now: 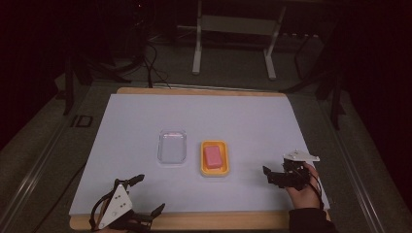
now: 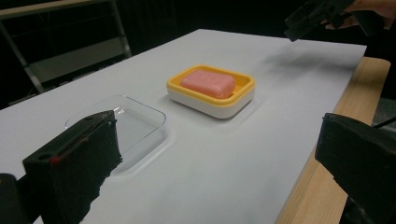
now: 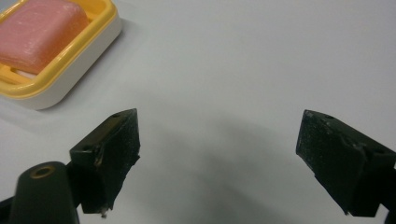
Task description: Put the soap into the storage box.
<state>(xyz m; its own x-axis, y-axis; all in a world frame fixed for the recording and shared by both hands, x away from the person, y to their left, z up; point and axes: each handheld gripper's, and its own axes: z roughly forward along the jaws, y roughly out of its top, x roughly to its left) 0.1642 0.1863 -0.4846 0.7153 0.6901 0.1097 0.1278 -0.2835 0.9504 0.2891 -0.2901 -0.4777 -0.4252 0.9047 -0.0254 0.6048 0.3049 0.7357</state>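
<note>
A pink bar of soap (image 1: 213,156) lies in a yellow and white soap dish (image 1: 214,171) near the middle of the white sheet. To its left sits a clear plastic tray (image 1: 172,147), empty. My left gripper (image 1: 150,193) is open at the front left edge, well short of the tray. My right gripper (image 1: 272,177), held in a hand, is open to the right of the dish. In the left gripper view the jaws (image 2: 217,135) stand wide apart facing the tray (image 2: 135,116) and soap (image 2: 208,83). In the right gripper view the open jaws (image 3: 219,128) frame bare sheet, with the soap (image 3: 39,30) at upper left.
The white sheet (image 1: 145,116) covers a wooden table whose edge (image 1: 204,221) shows along the front. A metal frame (image 1: 233,24) and cables (image 1: 150,68) stand on the dark floor behind the table. The other gripper (image 2: 308,18) shows at the top right of the left gripper view.
</note>
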